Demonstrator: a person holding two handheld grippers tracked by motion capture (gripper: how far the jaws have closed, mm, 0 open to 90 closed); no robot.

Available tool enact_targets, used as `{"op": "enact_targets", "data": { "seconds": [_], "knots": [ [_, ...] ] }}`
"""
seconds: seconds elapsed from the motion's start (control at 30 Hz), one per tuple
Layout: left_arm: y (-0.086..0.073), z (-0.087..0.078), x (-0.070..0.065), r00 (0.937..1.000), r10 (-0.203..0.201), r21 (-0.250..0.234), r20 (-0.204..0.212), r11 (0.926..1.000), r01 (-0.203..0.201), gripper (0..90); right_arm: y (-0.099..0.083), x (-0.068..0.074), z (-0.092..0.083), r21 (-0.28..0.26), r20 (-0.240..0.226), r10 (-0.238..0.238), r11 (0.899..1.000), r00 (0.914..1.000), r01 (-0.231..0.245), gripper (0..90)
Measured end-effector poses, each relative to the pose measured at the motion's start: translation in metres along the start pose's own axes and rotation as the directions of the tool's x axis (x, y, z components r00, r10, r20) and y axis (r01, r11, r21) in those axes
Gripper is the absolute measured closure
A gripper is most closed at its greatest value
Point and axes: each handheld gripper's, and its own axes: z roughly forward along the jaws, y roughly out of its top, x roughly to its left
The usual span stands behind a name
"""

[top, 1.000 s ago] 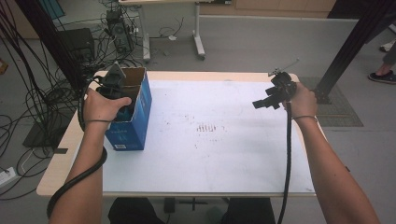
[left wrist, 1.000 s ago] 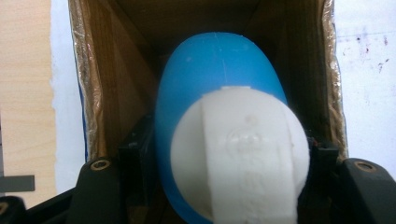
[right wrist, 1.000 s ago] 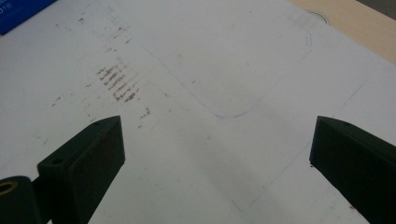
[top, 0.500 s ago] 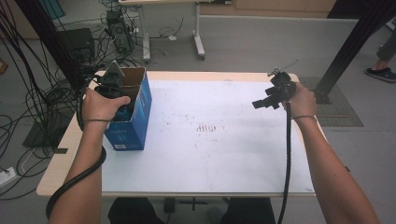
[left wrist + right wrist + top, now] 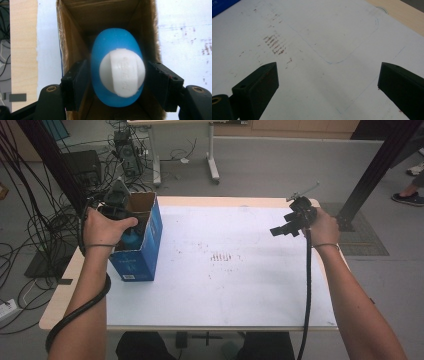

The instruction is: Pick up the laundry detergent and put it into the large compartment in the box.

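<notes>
At the left edge of the table (image 5: 200, 315), an open cardboard box (image 5: 150, 227) with blue sides stands upright on the white mat (image 5: 225, 285). The left hand (image 5: 102, 227) holds the left gripper (image 5: 131, 226) down into the box's open top. In the left gripper view, a blue bottle (image 5: 116, 67) with a white cap (image 5: 122, 72) stands inside the box (image 5: 75, 30), seen from above, and sits between the two black jaws of the left gripper (image 5: 116, 83). The jaws have just been easing apart: the one at the left of that view is at the bottle's side or just off it, while a narrow gap shows between the other jaw and the bottle, so the pads do not clamp it. The bottle fills most of the box's width, with the brown inner walls close on both sides.

Well apart, near the table's right edge, the right hand (image 5: 325, 225) holds the right gripper (image 5: 280, 231) above the mat, its cable (image 5: 307, 290) trailing down along the forearm. In the right gripper view its jaws stand wide apart with nothing between them, looking down on bare mat (image 5: 324, 50) marked with a patch of brown smudges (image 5: 274, 45) and a faint drawn outline (image 5: 352, 47). A corner of the blue box (image 5: 222, 5) shows at the top left of that view.
</notes>
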Motion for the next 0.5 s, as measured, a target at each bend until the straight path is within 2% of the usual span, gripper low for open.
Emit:
{"op": "enact_targets", "data": {
  "seconds": [0.33,0.5],
  "knots": [
    [0.002,-0.021,-0.006,0.9997,0.023,-0.036,-0.007,0.9991,-0.023,30.3,0.001,0.001,0.001,0.001,-0.003,-0.002,1.0,1.0,0.002,3.1],
    [0.002,-0.03,-0.011,0.9994,0.035,-0.045,0.001,0.9984,-0.035,24.6,0.001,0.001,0.002,0.002,-0.004,0.002,1.0,1.0,-0.002,3.1]
  ]
}}
